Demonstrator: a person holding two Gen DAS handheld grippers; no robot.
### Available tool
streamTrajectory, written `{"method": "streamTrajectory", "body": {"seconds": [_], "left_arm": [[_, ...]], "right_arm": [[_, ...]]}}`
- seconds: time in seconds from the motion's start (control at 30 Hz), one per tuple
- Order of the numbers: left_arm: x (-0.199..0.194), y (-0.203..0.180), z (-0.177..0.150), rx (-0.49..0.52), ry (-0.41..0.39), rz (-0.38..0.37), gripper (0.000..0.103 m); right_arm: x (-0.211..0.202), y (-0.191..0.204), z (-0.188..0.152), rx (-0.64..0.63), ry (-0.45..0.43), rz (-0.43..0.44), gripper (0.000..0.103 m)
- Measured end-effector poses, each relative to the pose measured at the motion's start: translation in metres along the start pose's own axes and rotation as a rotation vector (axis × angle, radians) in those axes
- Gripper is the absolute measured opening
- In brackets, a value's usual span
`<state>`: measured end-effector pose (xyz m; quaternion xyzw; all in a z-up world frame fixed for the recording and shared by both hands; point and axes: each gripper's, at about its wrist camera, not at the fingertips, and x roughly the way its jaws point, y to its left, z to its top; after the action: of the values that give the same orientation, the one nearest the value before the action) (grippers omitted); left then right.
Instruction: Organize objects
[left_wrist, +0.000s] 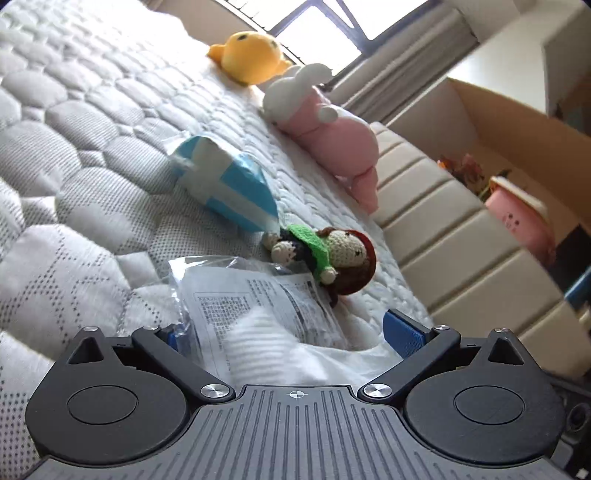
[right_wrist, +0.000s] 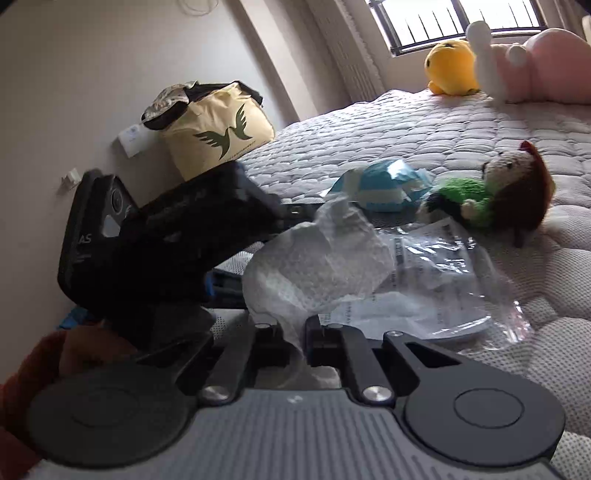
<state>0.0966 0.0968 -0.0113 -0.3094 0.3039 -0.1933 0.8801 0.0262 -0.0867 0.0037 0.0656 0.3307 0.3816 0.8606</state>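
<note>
A bed (left_wrist: 92, 147) with a pale quilted mattress cover, stitched in hexagons and dotted mesh, carries everything. A barred window (right_wrist: 454, 22) and curtains are seen beyond it, with a padded cream bed frame (left_wrist: 436, 221) and an open cardboard box (left_wrist: 491, 122) at one side. A cream tote bag (right_wrist: 218, 136) printed with a dark bird stands by the wall.

A soft yellow plush (left_wrist: 251, 55) and a pink-and-white plush rabbit (left_wrist: 325, 129) lie at the far edge. Nearer, a crumpled blue-and-white packet (left_wrist: 229, 184) and a crocheted doll (left_wrist: 325, 254) in green are seen. Just beside the doll lies a clear plastic bag (left_wrist: 258, 299) holding printed sheets.

A crumpled white bubble wrap sheet (right_wrist: 317, 258) is pinched at its lower edge by the right claw (right_wrist: 295, 347), whose jaws are pressed together on it. The left claw (left_wrist: 291, 336) is spread wide, with blue pads (left_wrist: 402, 332), and the same wrap and the plastic bag lie between its fingers; contact cannot be told.
</note>
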Motion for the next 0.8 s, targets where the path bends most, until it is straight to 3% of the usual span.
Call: {"method": "streamTrajectory", "body": {"seconds": [0.13,0.17,0.2,0.23,0.27,0.33,0.4,0.67,0.73,0.8], "left_arm": [[0.000,-0.015,-0.009,0.154,-0.008,0.053,0.097],[0.000,-0.019,-0.012,0.202,-0.010,0.078,0.089],[0.001,-0.022,-0.015,0.248,-0.011,0.105,0.075],[0.002,-0.025,-0.018,0.276,-0.008,0.118,0.072],[0.004,-0.026,-0.019,0.279,-0.003,0.114,0.072],[0.007,-0.026,-0.020,0.258,0.009,0.101,0.062],[0.011,-0.025,-0.020,0.247,0.012,0.107,0.062],[0.009,-0.027,-0.022,0.277,-0.011,0.146,0.055],[0.001,-0.022,-0.021,0.281,-0.028,0.155,0.046],[-0.009,-0.014,-0.019,0.283,-0.052,0.170,0.044]], "right_arm": [[-0.006,-0.015,-0.001,0.012,-0.007,-0.101,0.007],[-0.011,-0.021,-0.002,0.027,-0.017,-0.123,0.007],[-0.016,-0.027,-0.002,0.042,-0.026,-0.146,0.007],[-0.021,-0.034,-0.002,0.057,-0.036,-0.168,0.007],[-0.026,-0.040,-0.002,0.072,-0.045,-0.191,0.007],[-0.036,-0.052,-0.003,0.103,-0.064,-0.235,0.008],[-0.046,-0.064,-0.006,0.138,-0.084,-0.277,0.008],[-0.085,-0.112,-0.028,0.354,-0.162,-0.329,0.008],[-0.086,-0.116,-0.027,0.356,-0.163,-0.334,0.008],[-0.083,-0.111,-0.026,0.337,-0.157,-0.342,0.011]]}}
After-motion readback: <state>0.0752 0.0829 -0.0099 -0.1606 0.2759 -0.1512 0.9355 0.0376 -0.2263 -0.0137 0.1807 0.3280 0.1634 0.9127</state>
